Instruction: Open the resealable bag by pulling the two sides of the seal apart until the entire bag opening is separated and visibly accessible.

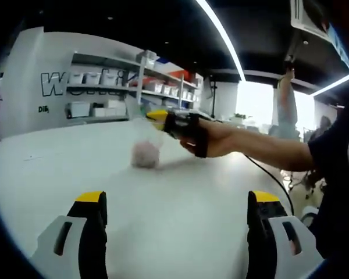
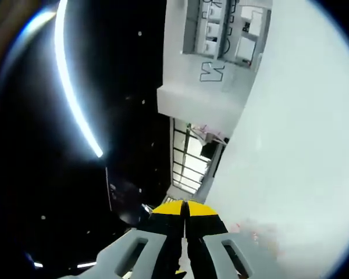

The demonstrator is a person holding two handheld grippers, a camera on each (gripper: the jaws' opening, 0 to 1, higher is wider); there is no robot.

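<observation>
Bag [image 1: 146, 152]: your resealable bag stands on the white table [image 1: 180, 215], clear plastic with a pinkish lump of contents in its lower part, blurred in the left gripper view so the seal itself cannot be made out. Your right hand [image 1: 212, 138] reaches in from the right of that view, holding the right claw [image 1: 157, 116], whose yellow tips meet the bag's top edge. The bag sits well ahead of your left claw [image 1: 177, 200], whose two yellow-tipped jaws stand wide apart with nothing between them and bare table under them.

In the right gripper view your right claw [image 2: 185, 209] has its yellow tips pressed together. Just right of them a faint clear film with pinkish marks shows against the table; whether a fold of the bag is pinched between the tips, you cannot tell from here. That view is rolled sharply, so the table fills its right side and a white wall with shelves [image 2: 221, 29] lies across the top.

Behind the bag, shelves of white bins [image 1: 116, 87] line the back wall.
</observation>
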